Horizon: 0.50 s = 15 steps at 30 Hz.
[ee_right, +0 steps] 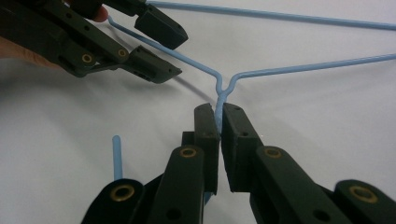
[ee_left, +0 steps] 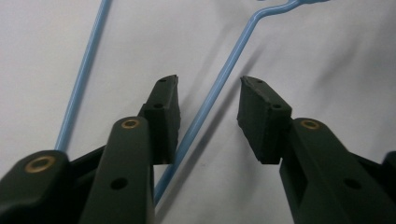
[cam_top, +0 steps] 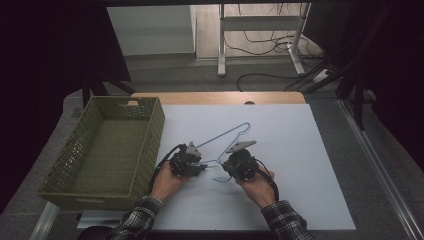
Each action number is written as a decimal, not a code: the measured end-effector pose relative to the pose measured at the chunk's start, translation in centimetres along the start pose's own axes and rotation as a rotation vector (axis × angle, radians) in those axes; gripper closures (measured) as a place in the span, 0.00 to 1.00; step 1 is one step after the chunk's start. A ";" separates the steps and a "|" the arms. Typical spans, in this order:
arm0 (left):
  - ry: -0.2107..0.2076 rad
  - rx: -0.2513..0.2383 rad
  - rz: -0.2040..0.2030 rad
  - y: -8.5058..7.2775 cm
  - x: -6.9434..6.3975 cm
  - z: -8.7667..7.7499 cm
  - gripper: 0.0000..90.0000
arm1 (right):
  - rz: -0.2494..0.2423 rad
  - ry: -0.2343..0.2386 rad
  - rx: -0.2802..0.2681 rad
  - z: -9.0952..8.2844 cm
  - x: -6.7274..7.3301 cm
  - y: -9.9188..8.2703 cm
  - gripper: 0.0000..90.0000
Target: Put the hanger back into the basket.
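Note:
A blue wire hanger lies on the white tabletop, its hook toward the person. My right gripper is shut on the hanger's twisted neck; in the right gripper view the jaws pinch the neck just below where the two arms of the hanger split. My left gripper is open, and in its own view the gripper straddles one arm of the hanger without touching it. The right gripper view also shows the left gripper spread around that arm.
An olive-green slotted basket stands at the table's left, close to the left hand. A wooden table edge runs behind the white surface. Beyond it, desk legs and cables lie on the floor.

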<state>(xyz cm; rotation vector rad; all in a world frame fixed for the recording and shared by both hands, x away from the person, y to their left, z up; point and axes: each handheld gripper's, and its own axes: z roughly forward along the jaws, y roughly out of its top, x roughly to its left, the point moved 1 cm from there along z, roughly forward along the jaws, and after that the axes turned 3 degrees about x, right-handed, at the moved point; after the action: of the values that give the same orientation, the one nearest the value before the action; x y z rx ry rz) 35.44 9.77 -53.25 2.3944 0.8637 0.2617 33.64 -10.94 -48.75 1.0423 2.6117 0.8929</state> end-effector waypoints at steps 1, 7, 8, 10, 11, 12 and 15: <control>0.000 0.001 0.002 0.0 0.0 0.0 0.68 | -0.001 0.000 0.001 0.0 0.0 0.0 0.94; -0.001 0.001 0.006 0.2 0.1 0.1 0.75 | -0.002 -0.001 -0.001 -0.2 0.0 0.1 0.94; -0.002 0.000 0.008 0.2 0.1 0.1 0.77 | -0.001 0.000 -0.001 -0.2 0.0 0.1 0.94; -0.001 -0.004 0.015 0.2 0.1 0.0 0.79 | 0.000 0.001 -0.004 -0.3 0.1 0.1 0.94; 0.005 -0.006 0.029 0.2 0.0 0.0 0.80 | -0.002 0.003 -0.006 -0.3 0.0 0.1 0.94; 0.010 -0.009 0.039 0.3 0.0 -0.1 0.81 | -0.003 0.005 -0.010 -0.4 0.0 0.2 0.93; 0.026 -0.024 0.099 0.4 -0.5 -0.5 0.89 | 0.018 0.016 -0.060 -1.3 -0.3 0.5 0.79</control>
<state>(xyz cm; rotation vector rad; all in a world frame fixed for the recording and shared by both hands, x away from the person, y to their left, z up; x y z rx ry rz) 35.07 9.44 -52.61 2.4193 0.7505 0.3402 33.64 -11.46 -47.43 1.0488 2.5760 0.9811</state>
